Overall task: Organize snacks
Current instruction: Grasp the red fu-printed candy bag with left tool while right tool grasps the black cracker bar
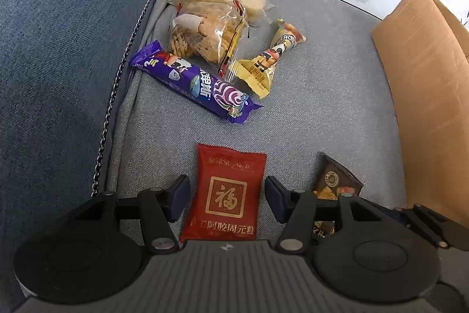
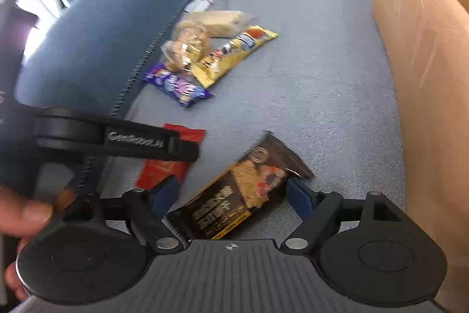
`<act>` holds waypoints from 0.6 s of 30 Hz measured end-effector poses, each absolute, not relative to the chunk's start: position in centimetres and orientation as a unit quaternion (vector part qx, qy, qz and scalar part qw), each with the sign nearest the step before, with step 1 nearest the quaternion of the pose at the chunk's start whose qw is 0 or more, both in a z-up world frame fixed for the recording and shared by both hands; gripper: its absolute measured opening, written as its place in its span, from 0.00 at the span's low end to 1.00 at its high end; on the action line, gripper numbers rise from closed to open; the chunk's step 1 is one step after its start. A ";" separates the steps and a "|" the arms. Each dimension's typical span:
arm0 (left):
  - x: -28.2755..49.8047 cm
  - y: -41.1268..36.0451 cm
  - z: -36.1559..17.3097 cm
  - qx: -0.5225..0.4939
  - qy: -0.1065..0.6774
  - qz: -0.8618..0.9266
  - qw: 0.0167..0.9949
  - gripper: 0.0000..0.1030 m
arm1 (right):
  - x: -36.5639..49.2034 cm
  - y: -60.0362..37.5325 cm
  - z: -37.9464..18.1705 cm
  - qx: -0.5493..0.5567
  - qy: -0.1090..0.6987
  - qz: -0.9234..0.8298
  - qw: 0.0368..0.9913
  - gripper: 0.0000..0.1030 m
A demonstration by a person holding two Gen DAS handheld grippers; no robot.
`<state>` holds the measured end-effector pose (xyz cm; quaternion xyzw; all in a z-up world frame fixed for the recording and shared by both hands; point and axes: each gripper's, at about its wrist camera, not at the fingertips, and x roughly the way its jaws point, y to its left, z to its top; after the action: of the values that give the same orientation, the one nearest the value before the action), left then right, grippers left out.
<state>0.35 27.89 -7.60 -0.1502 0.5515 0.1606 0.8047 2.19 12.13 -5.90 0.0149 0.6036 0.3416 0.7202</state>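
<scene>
Left gripper (image 1: 225, 197) open astride red packet (image 1: 228, 192); right gripper (image 2: 231, 195) open around dark packet (image 2: 234, 192), nothing gripped. Slippery film may be pinched off-centre and dropped.

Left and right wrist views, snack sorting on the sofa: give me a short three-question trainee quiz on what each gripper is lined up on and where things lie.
1. True or false: the left gripper has its pads pressed onto the red packet.
2. Which snack lies between the fingers of the right gripper? A) purple bar B) dark packet C) yellow packet
3. In the left wrist view, on which side of the sofa seat does the cardboard box stand?

Key:
1. False: the packet lies between open pads, with gaps on both sides.
2. B, the dark packet, lying askew on the seat.
3. The right side of the picture.
</scene>
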 end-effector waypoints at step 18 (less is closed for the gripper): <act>1.1 27.1 -6.7 -0.152 0.531 0.152 0.819 0.46 | 1.8 11.8 -4.5 -0.108 0.523 0.390 0.750 0.41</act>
<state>1.08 27.10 -6.69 -0.1522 0.5313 0.1520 0.8194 1.84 11.77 -4.52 -0.1083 0.5235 0.3899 0.7498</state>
